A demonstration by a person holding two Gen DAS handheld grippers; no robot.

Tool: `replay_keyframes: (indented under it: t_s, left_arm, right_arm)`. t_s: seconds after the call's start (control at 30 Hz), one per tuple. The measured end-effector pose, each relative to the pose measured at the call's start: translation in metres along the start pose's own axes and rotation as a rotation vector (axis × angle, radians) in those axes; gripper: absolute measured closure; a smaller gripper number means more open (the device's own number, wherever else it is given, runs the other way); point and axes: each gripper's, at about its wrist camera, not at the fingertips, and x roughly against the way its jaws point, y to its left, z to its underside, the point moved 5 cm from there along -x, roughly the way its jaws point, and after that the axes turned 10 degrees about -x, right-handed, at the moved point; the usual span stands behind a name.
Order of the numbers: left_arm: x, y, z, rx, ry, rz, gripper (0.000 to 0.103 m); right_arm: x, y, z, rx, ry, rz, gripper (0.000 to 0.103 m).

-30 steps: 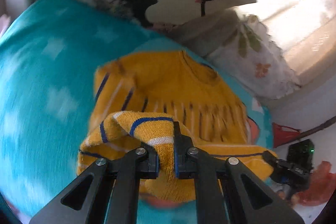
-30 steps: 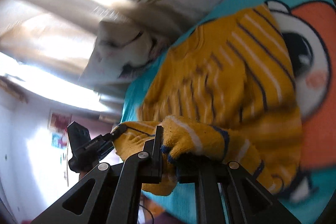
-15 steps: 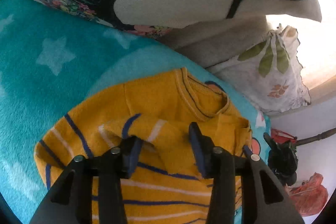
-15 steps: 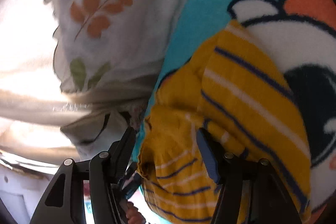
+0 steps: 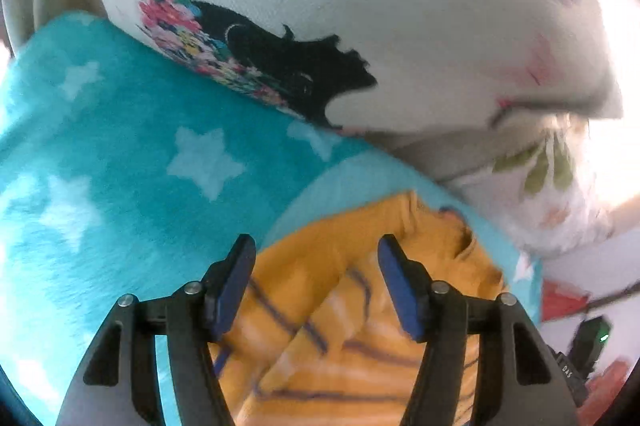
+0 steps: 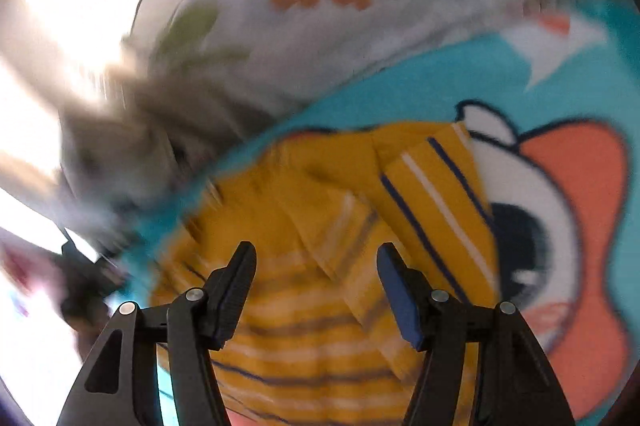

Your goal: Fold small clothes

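Note:
A small yellow knit sweater (image 5: 352,306) with navy and white stripes lies folded on a teal blanket (image 5: 120,162). It also shows in the right wrist view (image 6: 320,234), with a striped sleeve folded across its right side. My left gripper (image 5: 316,282) is open and empty, held just above the sweater near its collar. My right gripper (image 6: 316,286) is open and empty above the sweater's middle. Both views are blurred by motion.
A white pillow with a black silhouette print (image 5: 360,26) lies beyond the sweater. A second white pillow with leaf print (image 6: 320,6) lies next to it. The blanket carries an orange cartoon figure (image 6: 568,226) to the right. A black device (image 5: 588,346) sits at the far right.
Both grippers held the sweater's folded edge a second ago. They carried it up toward the collar, opened and let go. Now both stand wide open above the folded sweater.

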Motion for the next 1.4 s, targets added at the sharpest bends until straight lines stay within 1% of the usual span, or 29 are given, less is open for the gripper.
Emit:
replay_keyframes:
  t_s: [0.07,0.2,0.27,0.3,0.33,0.37,0.4,0.47,0.5,0.53,0.57,0.63,0.67,0.73,0.77,0.83,0.9,0.97,1.0,1.07,1.1,1.13,1.17,1.2,1.23,1.3,1.33,1.37,1.4]
  left_arm:
    - [0.011,-0.008,0.014,-0.082,0.000,-0.033,0.039]
    - [0.026,-0.020,0.050,-0.256,0.000,-0.062,0.037]
    - [0.025,-0.022,0.070,-0.320,0.023,-0.074,0.034]
    - [0.019,-0.019,0.078,-0.335,0.043,-0.091,0.034]
    - [0.014,-0.018,0.082,-0.338,0.057,-0.112,0.034]
    - [0.007,-0.012,0.087,-0.340,0.076,-0.152,0.034]
    - [0.002,-0.007,0.090,-0.339,0.088,-0.177,0.034]
    - [-0.002,-0.001,0.092,-0.320,0.091,-0.169,0.033]
    - [-0.002,0.002,0.092,-0.306,0.091,-0.165,0.031]
    - [-0.003,0.005,0.093,-0.299,0.090,-0.163,0.030]
    - [-0.004,0.008,0.093,-0.291,0.091,-0.165,0.028]
    - [-0.006,0.013,0.094,-0.274,0.100,-0.161,0.025]
    - [-0.006,0.016,0.096,-0.252,0.109,-0.148,0.024]
    - [-0.007,0.021,0.097,-0.223,0.113,-0.132,0.023]
    - [-0.006,0.023,0.098,-0.222,0.110,-0.130,0.022]
    - [-0.007,0.020,0.098,-0.239,0.103,-0.139,0.020]
    - [-0.010,0.018,0.098,-0.253,0.098,-0.150,0.017]
    - [-0.015,0.014,0.096,-0.258,0.097,-0.158,0.016]
    - [-0.016,0.013,0.095,-0.260,0.097,-0.161,0.015]
    - [-0.022,0.010,0.091,-0.267,0.100,-0.167,0.014]
    - [-0.025,0.009,0.089,-0.271,0.103,-0.170,0.014]
    - [-0.027,0.008,0.088,-0.275,0.107,-0.172,0.014]
    - [-0.033,0.005,0.084,-0.278,0.111,-0.172,0.014]
    - [-0.035,0.005,0.084,-0.281,0.112,-0.168,0.013]
    - [-0.037,0.004,0.082,-0.284,0.112,-0.167,0.012]
    - [-0.041,0.002,0.081,-0.298,0.108,-0.172,0.011]
    - [-0.041,0.002,0.081,-0.301,0.106,-0.175,0.011]
    - [-0.043,0.002,0.081,-0.303,0.102,-0.175,0.010]
    - [-0.044,0.001,0.080,-0.304,0.100,-0.175,0.009]
  right_arm:
    - [0.007,-0.004,0.020,0.090,-0.004,0.084,0.035]
    - [0.011,-0.030,0.043,0.164,0.001,0.225,0.036]
    - [0.006,-0.042,0.054,0.199,0.048,0.261,0.063]
    - [0.001,-0.051,0.056,0.218,0.066,0.314,0.086]
    - [0.002,-0.056,0.054,0.218,0.060,0.332,0.096]
    - [0.004,-0.063,0.047,0.190,0.045,0.323,0.097]
    - [0.008,-0.073,0.035,0.132,0.018,0.320,0.097]
    - [0.014,-0.095,0.014,0.050,-0.041,0.362,0.090]
    - [0.014,-0.107,0.004,0.004,-0.059,0.375,0.076]
    - [0.013,-0.119,-0.003,-0.037,-0.066,0.392,0.066]
    - [0.014,-0.127,-0.007,-0.060,-0.075,0.411,0.066]
    - [0.027,-0.143,-0.015,-0.074,-0.122,0.566,0.063]
    - [0.036,-0.151,-0.016,-0.107,-0.131,0.566,0.063]
    - [0.054,-0.163,-0.011,-0.195,-0.116,0.472,0.063]
    - [0.061,-0.162,-0.007,-0.206,-0.112,0.445,0.063]
    - [0.074,-0.149,0.011,-0.174,-0.092,0.381,0.060]
    - [0.077,-0.123,0.041,-0.113,-0.027,0.251,0.056]
    - [0.071,-0.104,0.067,-0.040,0.019,0.211,0.053]
    - [0.067,-0.100,0.076,-0.007,0.031,0.223,0.050]
    - [0.051,-0.102,0.091,0.044,0.052,0.260,0.050]
    - [0.040,-0.108,0.095,0.028,0.089,0.256,0.071]
    - [0.040,-0.113,0.098,0.006,0.086,0.252,0.082]
    - [0.045,-0.118,0.095,-0.017,0.064,0.257,0.087]
    - [0.052,-0.133,0.089,-0.066,0.046,0.290,0.087]
    - [0.059,-0.147,0.085,-0.117,0.031,0.290,0.083]
    - [0.076,-0.163,0.079,-0.198,0.008,0.309,0.069]
    - [0.082,-0.159,0.076,-0.171,-0.014,0.351,0.069]
    - [0.091,-0.143,0.070,-0.087,-0.068,0.433,0.067]
    - [0.094,-0.127,0.067,-0.037,-0.100,0.433,0.066]
